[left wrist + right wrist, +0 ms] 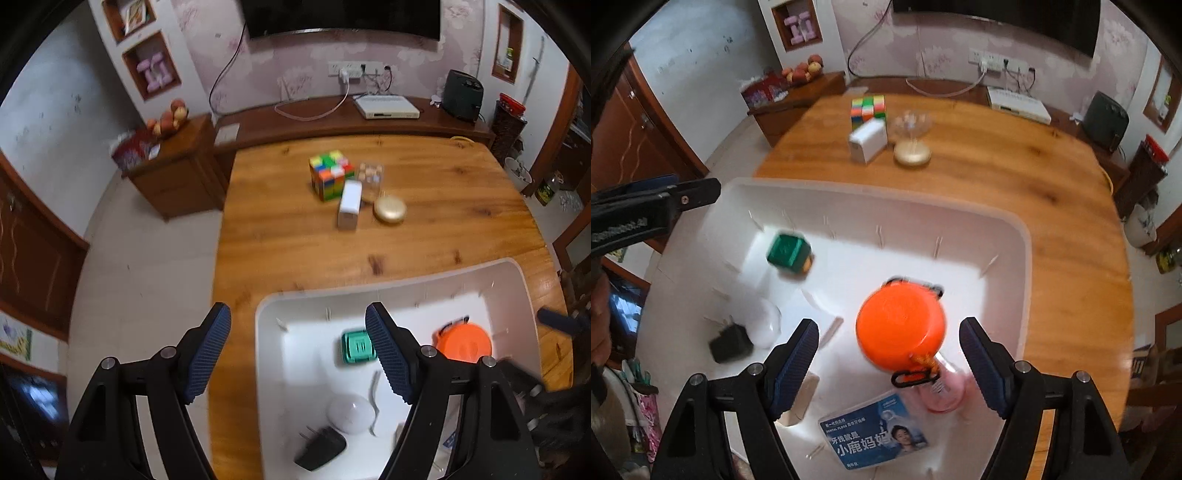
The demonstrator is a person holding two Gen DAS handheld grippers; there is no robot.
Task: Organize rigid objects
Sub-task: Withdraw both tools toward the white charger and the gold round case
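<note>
The left gripper [298, 352] is spread wide and grasps nothing; it hangs over the near left edge of the white bin [515, 280], one finger above the table [461, 229], the other above the bin's inside. Just past its right finger lies a green case [354, 347], with an orange disc [467, 343] further right. Below between the fingers sit a pale dome [351, 413] and a black charger [321, 448].

The right gripper [888, 365] is also released and empty, hovering over the bin [1027, 251]. Between its fingers, just ahead, is the orange disc [899, 328], with a black clip [914, 378] at its near edge. Nearer lies a blue packet [875, 439]; a pink item [945, 391] sits by the right finger. Left of its left finger are the charger [729, 343] and the dome [762, 325]; ahead-left is the green case [786, 251], blurred.

Well beyond both grippers, still on the table, stand a colour cube [330, 175], a white box [349, 203], a clear glass [371, 179] and a gold puck [389, 209], grouped close together.
</note>
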